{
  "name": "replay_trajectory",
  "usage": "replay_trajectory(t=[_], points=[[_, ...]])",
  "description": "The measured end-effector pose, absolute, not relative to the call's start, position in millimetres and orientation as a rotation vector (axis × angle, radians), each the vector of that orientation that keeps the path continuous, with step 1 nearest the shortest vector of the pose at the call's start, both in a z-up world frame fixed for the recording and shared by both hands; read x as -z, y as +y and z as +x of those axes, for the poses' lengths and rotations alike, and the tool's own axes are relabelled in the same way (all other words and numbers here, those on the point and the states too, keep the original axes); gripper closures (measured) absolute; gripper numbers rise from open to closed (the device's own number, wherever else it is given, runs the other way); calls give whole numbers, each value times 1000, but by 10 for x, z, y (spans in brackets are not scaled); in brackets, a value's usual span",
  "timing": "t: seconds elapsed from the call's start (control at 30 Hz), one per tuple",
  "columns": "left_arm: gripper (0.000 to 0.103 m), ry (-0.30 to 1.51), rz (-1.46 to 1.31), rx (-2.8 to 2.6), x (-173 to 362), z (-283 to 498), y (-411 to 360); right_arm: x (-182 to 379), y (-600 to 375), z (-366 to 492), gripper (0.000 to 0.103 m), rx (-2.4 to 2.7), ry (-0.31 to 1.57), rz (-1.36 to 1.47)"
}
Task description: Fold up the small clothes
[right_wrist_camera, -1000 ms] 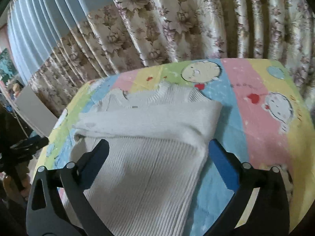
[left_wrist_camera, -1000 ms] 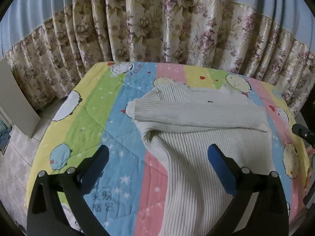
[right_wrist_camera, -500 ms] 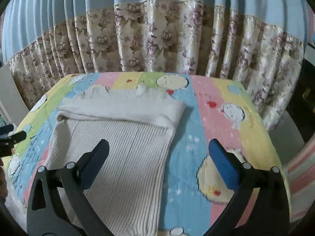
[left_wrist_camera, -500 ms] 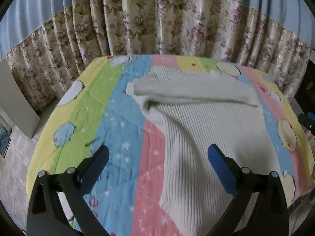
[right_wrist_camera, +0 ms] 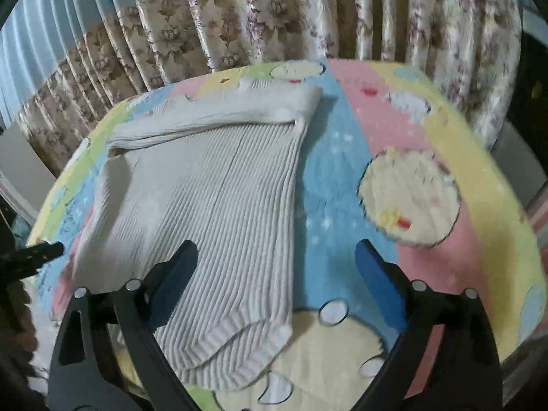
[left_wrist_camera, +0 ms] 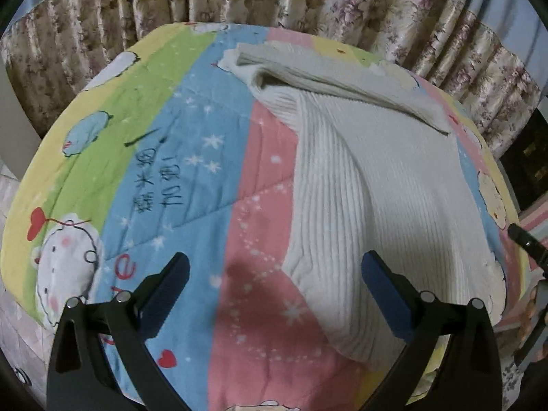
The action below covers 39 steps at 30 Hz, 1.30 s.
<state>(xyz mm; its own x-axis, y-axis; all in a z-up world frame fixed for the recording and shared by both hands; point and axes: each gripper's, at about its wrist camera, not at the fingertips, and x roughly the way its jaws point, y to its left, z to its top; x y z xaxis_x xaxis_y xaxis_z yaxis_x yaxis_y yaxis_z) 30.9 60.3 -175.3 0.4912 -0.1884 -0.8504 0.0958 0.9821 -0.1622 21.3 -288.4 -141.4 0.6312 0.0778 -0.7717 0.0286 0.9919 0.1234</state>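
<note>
Curtain [left_wrist_camera: 308, 3] [right_wrist_camera: 274, 17]: floral drapery hanging behind the far edge of the bed. Quilt [left_wrist_camera: 191, 157] [right_wrist_camera: 342, 178]: striped cover in yellow, green, blue and pink with cartoon figures and stars, spread flat under everything else.

Sweater [left_wrist_camera: 370, 171] [right_wrist_camera: 212, 198]: cream ribbed knit lying on the quilt, hem toward the cameras, collar toward the curtain. A sleeve [left_wrist_camera: 342, 78] [right_wrist_camera: 219, 109] is folded across the chest, running from one shoulder to the other. The left side of the body shows a raised crease; the hem curls slightly at the near edge in the right wrist view.

Left gripper [left_wrist_camera: 274, 291]: fingers spread wide apart, holding nothing, hovering above the quilt at the sweater's near left hem corner; the right blue pad [left_wrist_camera: 383, 294] lies over the knit, the left over bare quilt.

Right gripper [right_wrist_camera: 277, 274]: fingers likewise wide apart and empty, above the sweater's near right hem corner; the sweater's right edge falls between the pads.
</note>
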Motion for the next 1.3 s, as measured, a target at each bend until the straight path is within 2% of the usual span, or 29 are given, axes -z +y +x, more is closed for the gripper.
replay_trajectory(t=[0.13, 0.33, 0.37, 0.4, 0.47, 0.53, 0.6, 0.67, 0.83, 1.1, 1.2, 1.27, 1.3], points=[[2, 1059, -27, 210, 1830, 345, 396, 1591, -2874, 227, 11, -54, 970, 139], [3, 1091, -11, 291, 1986, 438, 165, 1596, -2835, 145, 10, -76, 975, 92], [6, 1093, 2, 301, 2005, 436, 109, 1596, -2832, 149, 10, -75, 972, 91], [15, 1095, 13, 309, 2013, 436, 68, 1594, -2853, 138, 10, -76, 968, 98], [23, 1095, 50, 301, 2032, 420, -12, 1613, -2891, 131, 10, -85, 978, 122], [40, 1086, 74, 305, 2025, 392, -49, 1657, -2942, 120, 10, -93, 998, 151], [65, 1085, 73, 328, 2008, 351, -45, 1702, -2976, 101, 11, -103, 1014, 180], [80, 1094, 52, 364, 1975, 335, -45, 1753, -2984, 83, 17, -117, 1034, 197], [84, 1082, 76, 373, 1872, 288, -60, 1851, -2934, 41, 24, -151, 1078, 212], [84, 1094, 99, 359, 1912, 323, -72, 1941, -2954, 57, 24, -175, 1110, 269], [84, 1084, 117, 353, 1894, 321, -115, 1936, -2880, 94, 46, -223, 1122, 295], [84, 1086, 112, 353, 1898, 330, -109, 1947, -2815, 110, 49, -219, 1136, 263], [85, 1088, 110, 353, 1900, 336, -106, 1941, -2776, 110, 64, -212, 1134, 225]])
